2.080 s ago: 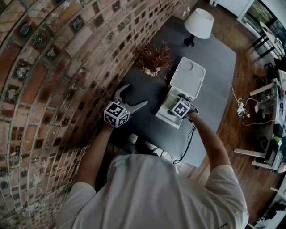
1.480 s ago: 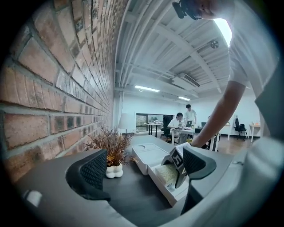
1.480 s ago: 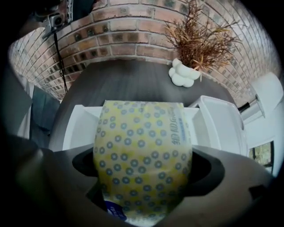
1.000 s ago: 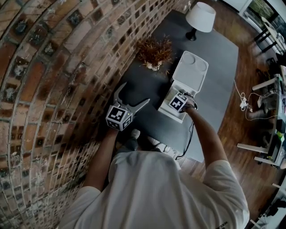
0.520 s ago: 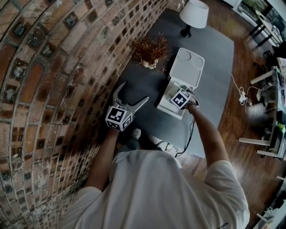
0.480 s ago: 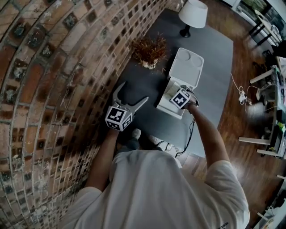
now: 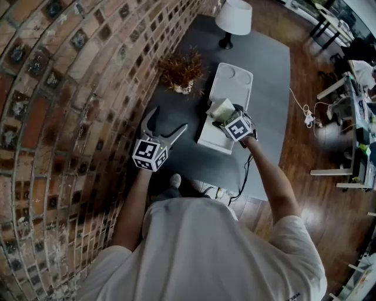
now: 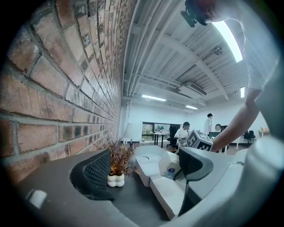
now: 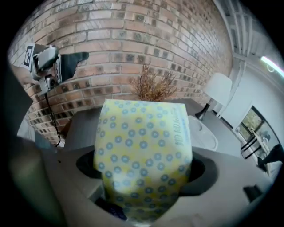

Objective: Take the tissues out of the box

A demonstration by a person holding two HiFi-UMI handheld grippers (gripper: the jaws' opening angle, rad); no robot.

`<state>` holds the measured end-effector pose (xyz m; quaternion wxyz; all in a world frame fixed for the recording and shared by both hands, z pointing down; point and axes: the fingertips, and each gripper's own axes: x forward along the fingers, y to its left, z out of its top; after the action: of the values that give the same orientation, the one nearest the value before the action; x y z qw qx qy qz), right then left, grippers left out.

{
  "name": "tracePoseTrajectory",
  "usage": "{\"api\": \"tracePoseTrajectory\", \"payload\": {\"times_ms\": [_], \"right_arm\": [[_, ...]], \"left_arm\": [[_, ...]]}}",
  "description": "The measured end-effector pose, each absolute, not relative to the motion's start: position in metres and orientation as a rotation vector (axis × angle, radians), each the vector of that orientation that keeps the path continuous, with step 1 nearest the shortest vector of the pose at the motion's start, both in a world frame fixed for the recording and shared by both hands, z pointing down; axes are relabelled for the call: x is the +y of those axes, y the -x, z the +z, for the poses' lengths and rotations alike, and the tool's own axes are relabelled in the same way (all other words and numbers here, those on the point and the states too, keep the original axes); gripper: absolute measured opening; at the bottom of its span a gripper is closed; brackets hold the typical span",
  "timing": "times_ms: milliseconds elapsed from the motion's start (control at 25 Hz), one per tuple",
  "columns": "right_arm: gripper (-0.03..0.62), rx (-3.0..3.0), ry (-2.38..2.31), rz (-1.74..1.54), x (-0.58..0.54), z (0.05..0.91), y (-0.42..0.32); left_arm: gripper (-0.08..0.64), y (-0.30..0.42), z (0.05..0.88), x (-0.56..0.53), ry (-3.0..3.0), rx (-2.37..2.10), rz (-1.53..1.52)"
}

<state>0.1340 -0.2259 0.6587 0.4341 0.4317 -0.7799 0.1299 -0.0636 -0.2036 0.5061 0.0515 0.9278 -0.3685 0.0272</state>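
Observation:
A white box (image 7: 211, 140) lies open on the grey table, its lid (image 7: 232, 86) folded back. My right gripper (image 7: 229, 116) is shut on a pack of tissues (image 7: 221, 109) and holds it just above the box. In the right gripper view the pack (image 9: 144, 155) is yellow with blue dots and fills the gap between both jaws of the right gripper (image 9: 143, 173). My left gripper (image 7: 167, 121) hovers left of the box near the brick wall. Its jaws are closing with nothing between them. From the left gripper (image 8: 146, 170) view the pack (image 8: 169, 165) and box (image 8: 165, 195) lie ahead.
A dried plant in a small white pot (image 7: 183, 70) stands by the brick wall (image 7: 70, 88) behind the box. A white lamp (image 7: 232, 17) is at the table's far end. A cable (image 7: 242, 176) hangs over the near edge. Wooden floor (image 7: 305, 147) lies to the right.
The right gripper has risen out of the box with the tissue pack, which now shows above the box. The left gripper has stayed by the wall, its jaws a little narrower.

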Motion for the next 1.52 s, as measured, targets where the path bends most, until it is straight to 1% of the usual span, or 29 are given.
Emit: {"api": "tracePoseTrajectory", "payload": {"times_ms": [360,400,600,960,1200,1360,1520], "right_arm": [[0.477,-2.028,-1.368,0.277,-0.221,0.585,-0.153],[0.477,-2.038,-1.412,0.277,-0.220,0.578,-0.157],[0.477,-2.083,-1.639,0.265,-0.211,0.535,-0.182],[0.477,-2.038,-2.003,0.099,-0.165,0.467,-0.233],[0.479,-1.980,-2.216,0.029,-0.122,0.447,-0.258],[0.479,-1.967,-2.325,-0.054,-0.093,0.436,-0.260],[0.480,-1.966,-2.388,-0.046,-0.072,0.442,-0.259]], "left_arm": [[0.468,0.050,0.478,-0.218,-2.889,-1.083,0.067],[0.457,0.050,0.475,-0.219,-2.896,-1.081,0.070],[0.457,0.046,0.461,-0.223,-2.926,-1.074,0.076],[0.454,0.023,0.436,-0.223,-2.993,-1.029,0.064],[0.454,0.008,0.433,-0.219,-2.984,-0.997,0.018],[0.440,0.003,0.431,-0.213,-2.986,-1.012,0.001],[0.440,-0.002,0.429,-0.206,-3.003,-1.027,-0.001]]}}
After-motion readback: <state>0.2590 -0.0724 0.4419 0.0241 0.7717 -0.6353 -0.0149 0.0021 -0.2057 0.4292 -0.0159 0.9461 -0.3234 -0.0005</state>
